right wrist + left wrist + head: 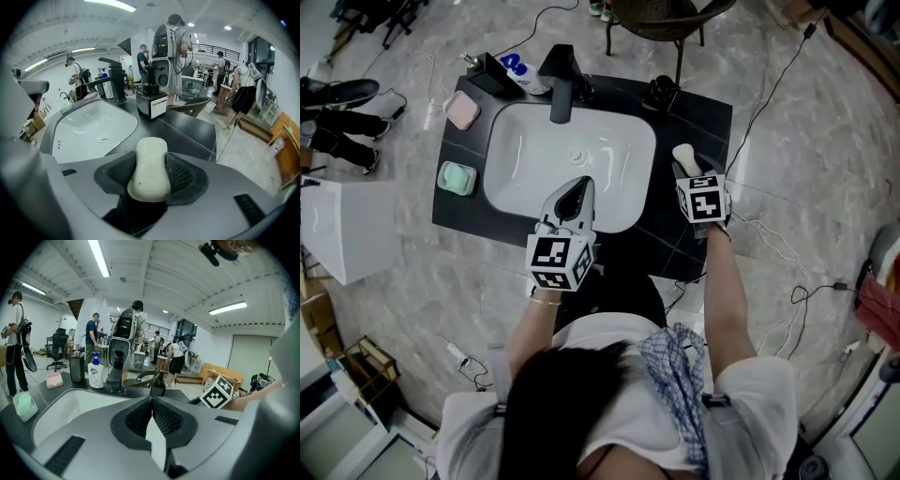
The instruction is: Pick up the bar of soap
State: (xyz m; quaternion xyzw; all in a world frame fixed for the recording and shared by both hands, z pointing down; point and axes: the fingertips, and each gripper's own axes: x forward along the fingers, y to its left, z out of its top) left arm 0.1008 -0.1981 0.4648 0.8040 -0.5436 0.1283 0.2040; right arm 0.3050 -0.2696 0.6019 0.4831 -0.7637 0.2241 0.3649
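A white sink is set into a black counter, with its drain near the middle. A black tap stands at the far rim. Left of the tap stand a black dispenser and a white pump bottle with a blue top. A pink dish and a green dish lie apart on the counter's left side. A black box sits near the far right corner. Beyond the counter a chair stands on the grey marble floor, where cables trail. People with backpacks stand further off in the room
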